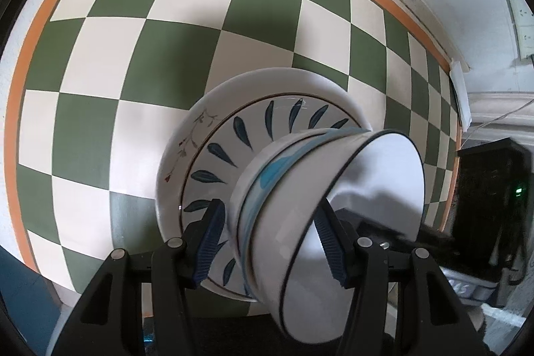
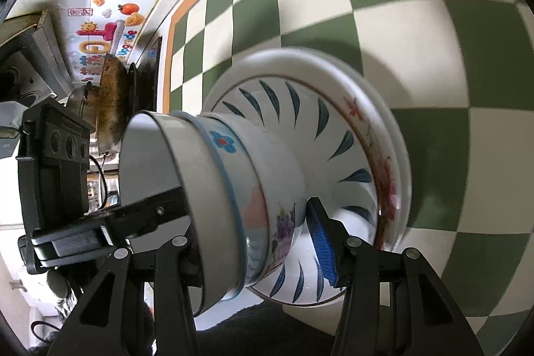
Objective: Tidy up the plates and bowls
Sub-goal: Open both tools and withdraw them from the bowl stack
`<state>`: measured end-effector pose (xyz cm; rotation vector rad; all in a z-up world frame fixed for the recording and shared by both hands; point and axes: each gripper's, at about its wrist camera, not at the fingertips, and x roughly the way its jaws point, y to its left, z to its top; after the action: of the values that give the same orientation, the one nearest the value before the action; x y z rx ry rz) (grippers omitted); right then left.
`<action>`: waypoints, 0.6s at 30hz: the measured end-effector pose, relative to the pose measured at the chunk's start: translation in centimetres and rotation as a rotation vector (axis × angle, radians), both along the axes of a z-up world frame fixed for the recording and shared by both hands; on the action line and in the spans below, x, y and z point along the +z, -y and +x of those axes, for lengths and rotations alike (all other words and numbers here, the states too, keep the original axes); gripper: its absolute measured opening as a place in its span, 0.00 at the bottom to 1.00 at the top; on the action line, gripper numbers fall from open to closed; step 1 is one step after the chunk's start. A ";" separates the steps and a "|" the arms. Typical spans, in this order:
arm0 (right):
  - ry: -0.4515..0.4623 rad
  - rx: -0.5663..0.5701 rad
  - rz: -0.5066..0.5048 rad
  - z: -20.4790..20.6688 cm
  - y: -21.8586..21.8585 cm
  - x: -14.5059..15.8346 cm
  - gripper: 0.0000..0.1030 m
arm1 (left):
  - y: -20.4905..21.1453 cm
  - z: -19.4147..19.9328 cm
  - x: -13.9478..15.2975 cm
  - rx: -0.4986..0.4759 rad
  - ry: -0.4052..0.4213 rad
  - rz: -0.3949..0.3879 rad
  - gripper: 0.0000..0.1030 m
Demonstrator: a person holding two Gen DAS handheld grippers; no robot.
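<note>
The bowl stack (image 1: 300, 206), resting on plates (image 1: 207, 162) on the table (image 1: 100, 55), is clamped by both hand-held grippers, left (image 1: 270, 242) and right (image 2: 257, 242). Uneven lifting may tip the stack.

Hard to tell in either wrist view whether the nested bowls (image 1: 300, 206) are squeezed or only straddled, the contact hidden behind their walls. Left finger of the right gripper (image 2: 263, 242) lost behind the bowl stack. Lowest bowl rim (image 1: 293, 336) cut off at the frame's bottom. Undersides of the plates (image 2: 333, 135) and the table (image 1: 133, 55) beneath them covered. Plate edge (image 2: 397, 182) smeared by blur. Wall sticker lettering (image 2: 100, 39) too small to read. Dark box (image 1: 490, 189) at the right too dim to make out.
</note>
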<state>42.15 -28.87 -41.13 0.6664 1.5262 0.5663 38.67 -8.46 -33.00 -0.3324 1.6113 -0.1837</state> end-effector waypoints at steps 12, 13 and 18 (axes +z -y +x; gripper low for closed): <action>0.173 -0.091 -0.243 -2.9 0.4 7.5 0.53 | -1.7 -2.8 5.6 -0.107 0.213 0.171 0.52; 0.193 -0.102 -0.269 -3.6 0.1 8.4 0.57 | -1.9 -3.4 6.5 -0.121 0.240 0.182 0.53; 0.289 -0.153 -0.368 -6.9 -0.9 12.1 0.83 | -2.4 -5.5 9.8 -0.159 0.358 0.246 0.87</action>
<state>35.28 -27.98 -29.02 0.3927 1.2513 0.2425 33.14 -6.06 -23.22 0.0207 1.2862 -0.1543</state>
